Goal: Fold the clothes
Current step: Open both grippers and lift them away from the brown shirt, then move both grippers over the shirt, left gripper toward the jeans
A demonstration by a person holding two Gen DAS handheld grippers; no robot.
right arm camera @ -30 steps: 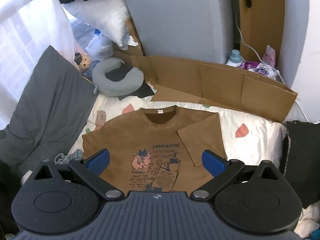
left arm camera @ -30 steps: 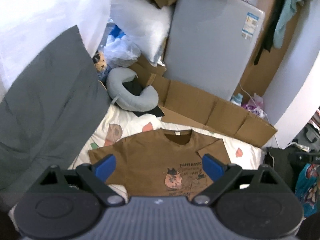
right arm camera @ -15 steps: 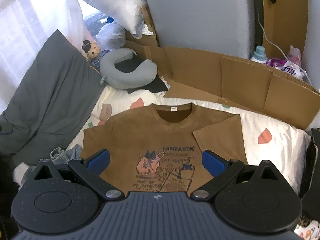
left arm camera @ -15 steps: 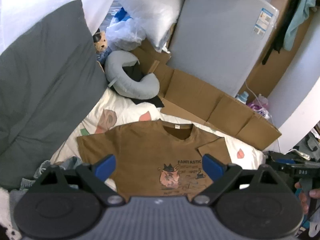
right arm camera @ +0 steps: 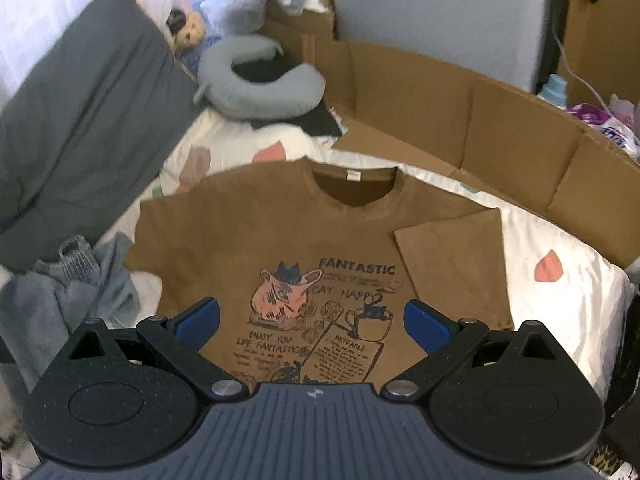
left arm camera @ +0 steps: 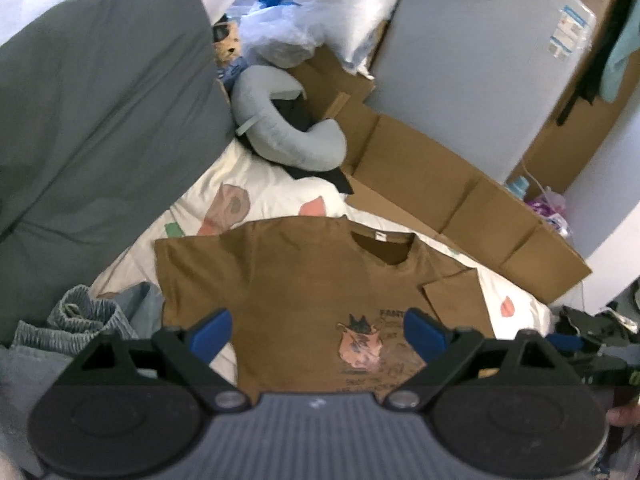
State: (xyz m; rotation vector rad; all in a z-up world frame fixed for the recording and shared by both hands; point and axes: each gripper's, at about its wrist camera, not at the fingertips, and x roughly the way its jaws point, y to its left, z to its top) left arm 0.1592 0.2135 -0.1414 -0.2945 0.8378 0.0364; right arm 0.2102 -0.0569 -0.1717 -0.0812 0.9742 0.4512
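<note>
From my left gripper (left arm camera: 316,330), jaws spread wide and empty, I see grey clothes (left arm camera: 86,320) bunched at nine o'clock. The brown T-shirt (left arm camera: 304,280) lies flat, print up, on the white bedding (left arm camera: 272,188) at centre, collar toward twelve. My right gripper (right arm camera: 312,318) also hangs apart above the print, holding nothing. At three o'clock one sleeve (right arm camera: 452,264) is folded inward over the shirt.
</note>
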